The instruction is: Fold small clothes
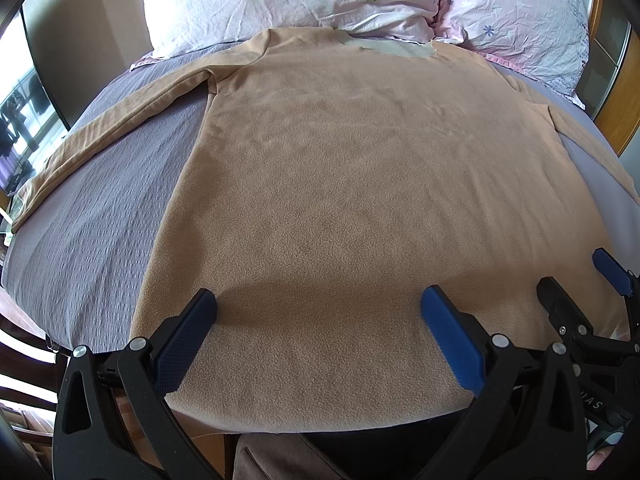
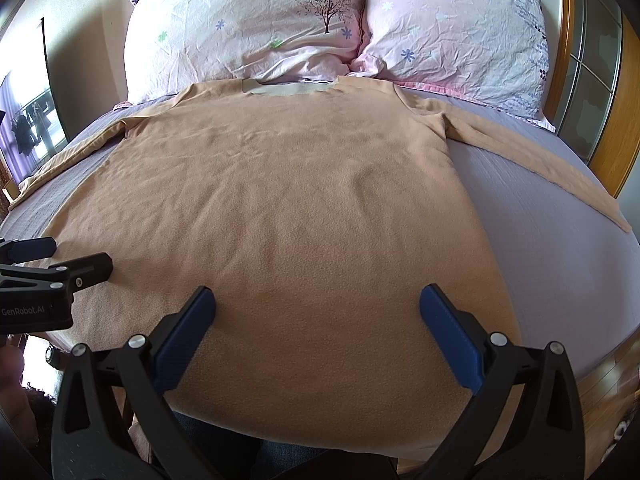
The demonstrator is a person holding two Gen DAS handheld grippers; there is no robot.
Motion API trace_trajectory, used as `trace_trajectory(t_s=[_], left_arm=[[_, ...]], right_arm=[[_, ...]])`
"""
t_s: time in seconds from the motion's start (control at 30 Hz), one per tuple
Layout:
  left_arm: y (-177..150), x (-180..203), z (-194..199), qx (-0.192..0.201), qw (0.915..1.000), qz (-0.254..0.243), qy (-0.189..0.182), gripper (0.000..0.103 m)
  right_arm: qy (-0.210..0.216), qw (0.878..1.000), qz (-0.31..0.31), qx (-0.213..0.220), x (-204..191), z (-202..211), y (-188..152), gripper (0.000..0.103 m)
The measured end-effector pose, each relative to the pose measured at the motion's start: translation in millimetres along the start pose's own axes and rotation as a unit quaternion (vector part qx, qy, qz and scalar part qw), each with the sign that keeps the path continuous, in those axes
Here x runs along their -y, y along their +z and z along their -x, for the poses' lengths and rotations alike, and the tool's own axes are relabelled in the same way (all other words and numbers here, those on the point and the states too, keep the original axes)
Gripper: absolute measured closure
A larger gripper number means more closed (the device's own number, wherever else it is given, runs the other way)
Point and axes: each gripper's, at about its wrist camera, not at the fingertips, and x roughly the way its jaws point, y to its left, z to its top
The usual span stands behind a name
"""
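Observation:
A tan long-sleeved fleece shirt (image 1: 360, 184) lies flat on the bed, collar toward the pillows, hem at the near edge, both sleeves spread out to the sides. It also fills the right wrist view (image 2: 288, 208). My left gripper (image 1: 318, 304) is open and empty just above the hem on the shirt's left half. My right gripper (image 2: 318, 304) is open and empty above the hem on the right half. Each gripper shows at the edge of the other's view: the right one (image 1: 576, 280) and the left one (image 2: 68, 256).
The bed has a grey-purple textured cover (image 1: 92, 216). Two pink flowered pillows (image 2: 248, 28) (image 2: 456, 28) lie at the head. A wooden headboard (image 2: 608, 128) stands at the right. A window (image 1: 20, 120) is at the far left.

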Motion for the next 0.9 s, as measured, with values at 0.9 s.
trace_trajectory(t_s=[0.9], left_arm=[[0.3,-0.1,0.1,0.002,1.0,0.0,0.0,0.001]], right_arm=[[0.0,1.0,0.0,0.001,1.1,1.4,-0.9,0.002]])
